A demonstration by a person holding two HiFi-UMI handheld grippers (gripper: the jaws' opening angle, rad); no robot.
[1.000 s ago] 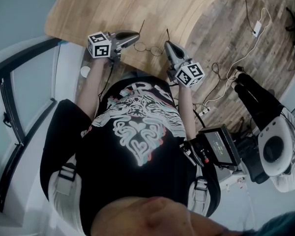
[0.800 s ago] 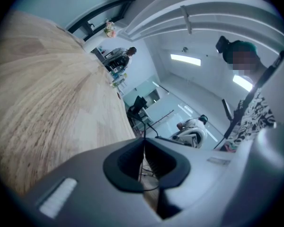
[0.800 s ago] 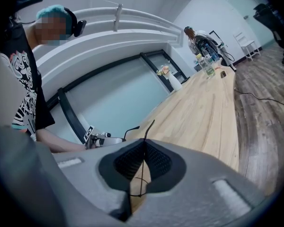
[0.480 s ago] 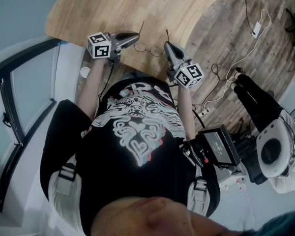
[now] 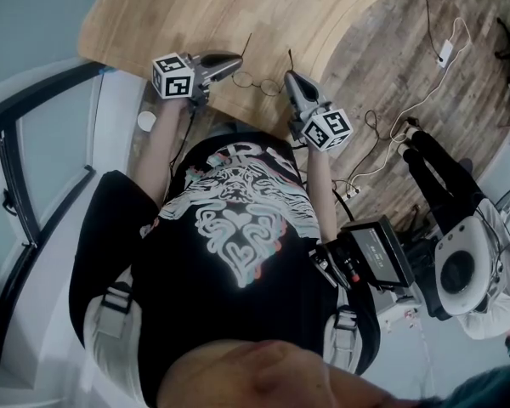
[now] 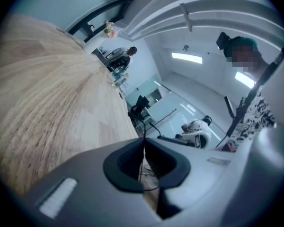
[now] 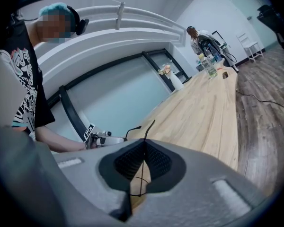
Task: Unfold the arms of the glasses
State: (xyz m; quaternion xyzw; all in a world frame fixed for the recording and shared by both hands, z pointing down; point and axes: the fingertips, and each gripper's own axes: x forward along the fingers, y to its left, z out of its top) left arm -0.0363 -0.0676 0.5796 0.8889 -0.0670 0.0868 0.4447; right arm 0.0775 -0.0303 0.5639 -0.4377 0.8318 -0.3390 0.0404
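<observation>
1. Hardly anything has moved since a second ago: my left gripper (image 5: 235,61) and right gripper (image 5: 289,77) hold the same spots by the table's (image 5: 323,15) near edge. Only the other person (image 5: 438,181), off the table's right side, has shifted a little.
2. My left jaws are pressed together on one thin wire arm. My right jaws pinch the other arm, whose tip pokes up past them.
3. Between the two grippers sit the glasses (image 5: 257,82), just inside the near edge, round lenses toward me and both arms pointing at the far edge. I cannot tell whether the frame rests on the wood or hangs just above it.
4. I judge the arms nearly or fully open, so only the last bit of swing is left.
5. To do it well, I keep one gripper steady as an anchor and ease the other outward in an arc about its hinge, never straight apart.
6. I keep the pinch light: this wire looks likely to bend or twist under a hard pull.
7. I stop as soon as the hinge resists, and keep the frame clear of the near edge.
</observation>
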